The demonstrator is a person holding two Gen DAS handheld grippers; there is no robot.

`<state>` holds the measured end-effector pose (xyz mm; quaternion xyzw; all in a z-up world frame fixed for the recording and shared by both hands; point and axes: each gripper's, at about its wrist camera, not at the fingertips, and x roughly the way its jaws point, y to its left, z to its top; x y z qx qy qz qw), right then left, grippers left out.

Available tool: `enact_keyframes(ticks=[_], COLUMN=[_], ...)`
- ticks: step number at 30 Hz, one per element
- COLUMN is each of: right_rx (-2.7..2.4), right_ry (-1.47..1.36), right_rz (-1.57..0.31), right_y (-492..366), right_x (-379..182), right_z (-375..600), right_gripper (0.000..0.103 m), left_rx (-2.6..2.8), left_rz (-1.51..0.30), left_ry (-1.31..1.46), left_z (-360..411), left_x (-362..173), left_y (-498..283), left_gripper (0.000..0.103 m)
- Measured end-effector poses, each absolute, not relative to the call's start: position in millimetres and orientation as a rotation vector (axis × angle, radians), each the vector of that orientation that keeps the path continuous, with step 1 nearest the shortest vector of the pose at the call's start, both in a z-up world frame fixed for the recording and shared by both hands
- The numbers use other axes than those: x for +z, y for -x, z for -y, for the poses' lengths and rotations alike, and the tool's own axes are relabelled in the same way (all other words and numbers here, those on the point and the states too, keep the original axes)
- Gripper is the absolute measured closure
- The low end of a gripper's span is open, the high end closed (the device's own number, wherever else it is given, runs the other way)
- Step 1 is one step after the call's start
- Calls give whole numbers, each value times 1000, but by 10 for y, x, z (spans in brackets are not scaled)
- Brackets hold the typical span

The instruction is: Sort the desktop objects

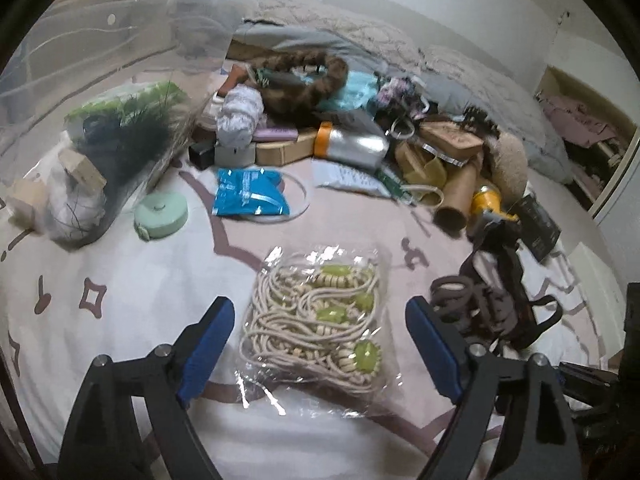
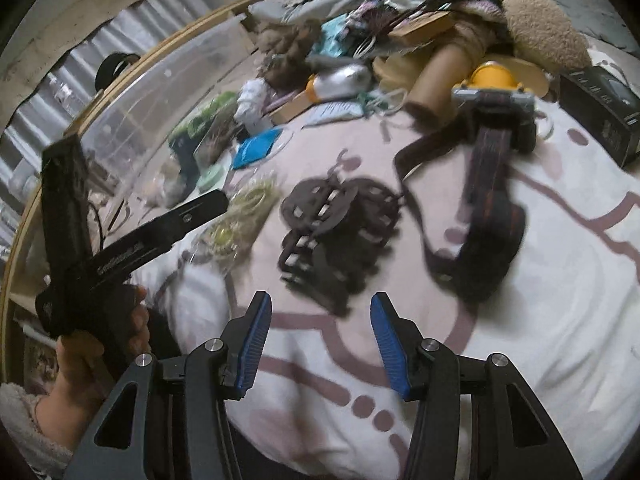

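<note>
Packet of beaded cords [image 1: 316, 312], sealed in clear plastic, lies flat on the patterned bedspread [image 1: 120, 320] near the bed's front edge. The left claw [image 1: 320, 316] stands wide open around it, one blue pad on each side, neither touching. To its right lies a heap of dark hair clips [image 2: 336, 232], just ahead of the right claw [image 2: 318, 320], which is partly open and holds nothing. Beyond that a headlamp with a yellow lamp and dark strap [image 2: 492, 128] sprawls. A mixed pile of clutter [image 1: 360, 136] fills the bed's far side, with a clear storage bin [image 1: 100, 80] at the left. To grip the packet well, lower the left claw squarely and close on its middle, since the film looks slippery.
</note>
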<state>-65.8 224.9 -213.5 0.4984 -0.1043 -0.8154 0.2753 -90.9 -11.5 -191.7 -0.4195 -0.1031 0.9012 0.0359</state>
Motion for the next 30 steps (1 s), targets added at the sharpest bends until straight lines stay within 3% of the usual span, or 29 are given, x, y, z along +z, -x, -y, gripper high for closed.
enact_keyframes(ticks=[5, 11, 22, 30], right_rx=[-2169, -2127, -2219, -2208], right_ry=[-1334, -1294, -1200, -1142], right_rz=[242, 199, 211, -32], right_y=[666, 601, 728, 1023], right_x=[-2158, -2135, -1824, -1825], right_z=[-2060, -1905, -2248, -2061], right_gripper=[51, 51, 51, 51], left_rx=[2720, 2593, 2451, 2491], left_rz=[394, 360, 412, 139], left_ry=[1356, 1415, 1466, 1487], left_z=[207, 271, 154, -115], left_x=[-1986, -1972, -2112, -2203], left_y=[1000, 1210, 1450, 1366], left_gripper=[15, 15, 15, 15])
